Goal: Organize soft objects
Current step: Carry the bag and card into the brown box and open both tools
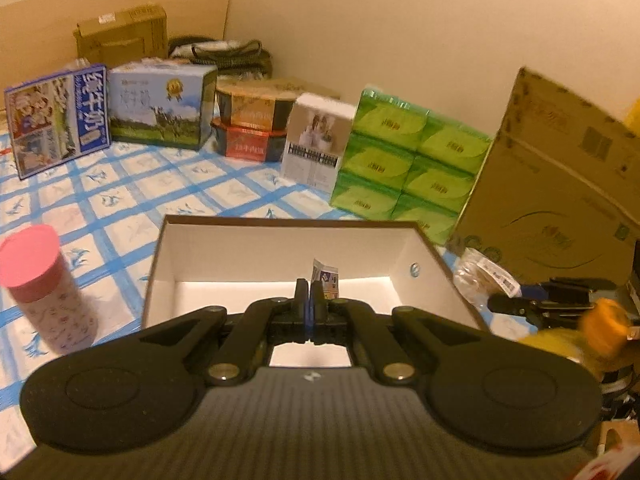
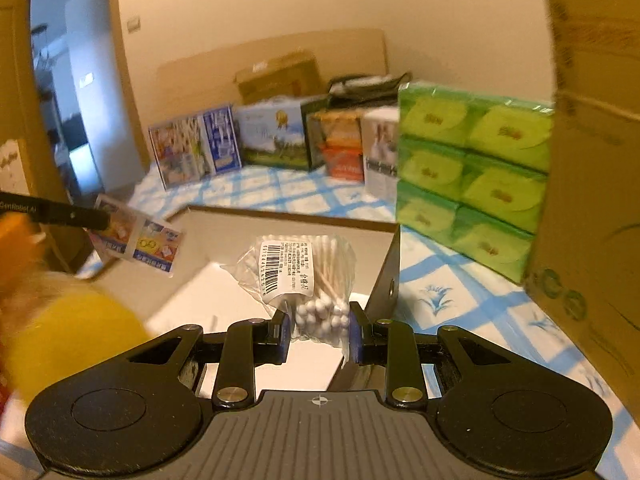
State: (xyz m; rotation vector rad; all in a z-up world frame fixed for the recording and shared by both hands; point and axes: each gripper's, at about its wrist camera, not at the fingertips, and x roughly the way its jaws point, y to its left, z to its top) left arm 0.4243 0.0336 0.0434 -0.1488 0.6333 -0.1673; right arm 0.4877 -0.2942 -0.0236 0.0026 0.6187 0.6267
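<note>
My left gripper (image 1: 309,294) is shut on a small flat tissue packet (image 1: 326,276), held over the open white box (image 1: 416,248). The same packet (image 2: 138,242) shows in the right wrist view, hanging from the left gripper's fingers (image 2: 80,216) above the box's left side. My right gripper (image 2: 319,330) is shut on a clear bag of cotton swabs (image 2: 298,276) and holds it above the box's right wall (image 2: 386,280). In the left wrist view the swab bag (image 1: 480,276) and right gripper (image 1: 520,304) sit just right of the box.
A pink-lidded canister (image 1: 44,292) stands left of the box. A green tissue multipack (image 1: 412,160), a large cardboard carton (image 1: 560,184) and several printed boxes (image 1: 160,108) line the back of the blue-checked cloth (image 1: 120,200). A doorway (image 2: 60,100) is at left.
</note>
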